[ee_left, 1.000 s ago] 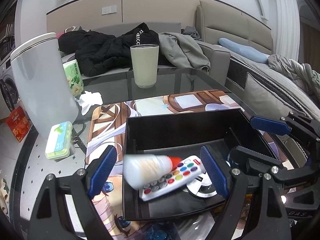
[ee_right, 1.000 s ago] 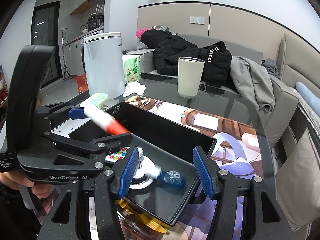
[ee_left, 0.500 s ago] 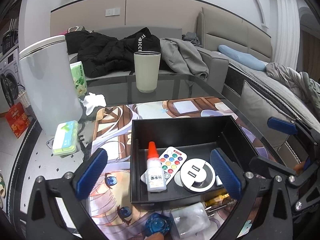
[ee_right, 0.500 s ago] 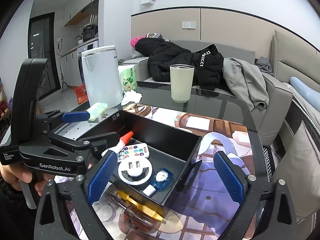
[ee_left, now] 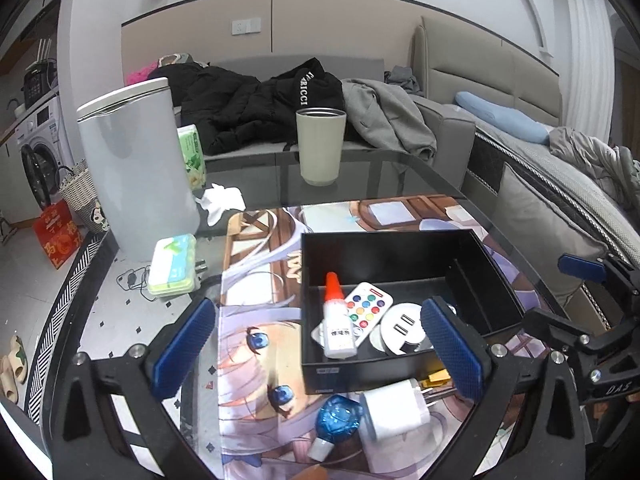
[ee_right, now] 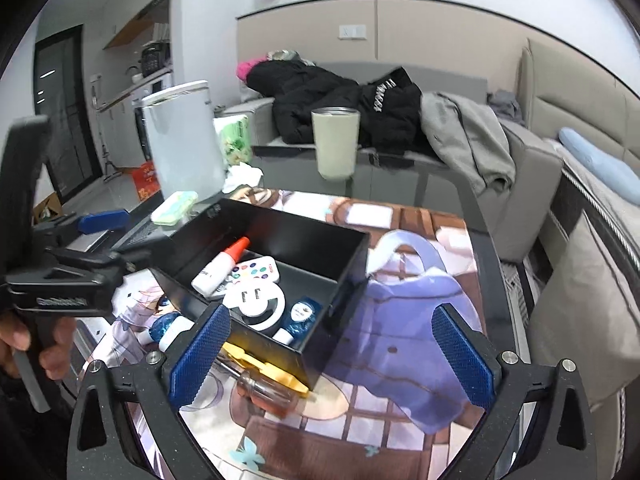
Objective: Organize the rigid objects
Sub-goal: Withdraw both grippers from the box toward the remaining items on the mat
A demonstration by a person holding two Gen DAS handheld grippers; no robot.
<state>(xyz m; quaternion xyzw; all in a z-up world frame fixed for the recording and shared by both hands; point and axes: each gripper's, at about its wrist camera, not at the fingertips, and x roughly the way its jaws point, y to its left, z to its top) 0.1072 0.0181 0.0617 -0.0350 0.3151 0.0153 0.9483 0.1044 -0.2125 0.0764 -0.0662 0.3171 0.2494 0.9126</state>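
The black box [ee_left: 384, 240] on the printed mat holds a white glue bottle [ee_left: 337, 328] with a red cap, a colour-button remote [ee_left: 366, 312], a round white USB hub [ee_left: 402, 328] and a small blue bottle [ee_right: 300, 314]. My left gripper [ee_left: 318, 344] hangs open and empty over the box's near wall. The jaws of my right gripper [ee_right: 332, 358] are opening at the box's near corner, with nothing between them. In front of the box lie another blue bottle [ee_left: 338, 420], a white plug [ee_left: 394, 408] and a screwdriver [ee_right: 264, 388].
A beige cup [ee_left: 320, 144] stands at the far side of the glass table. A tall white bin [ee_left: 136, 168], a green tissue pack [ee_left: 192, 156], crumpled tissue [ee_left: 220, 200] and a green case [ee_left: 172, 266] sit to the left. A sofa with clothes [ee_left: 280, 100] lies behind.
The glue bottle left the left jaws and now lies in the box. The right jaws spread wide off the small blue bottle, which now rests in the box. Both grippers drew back.
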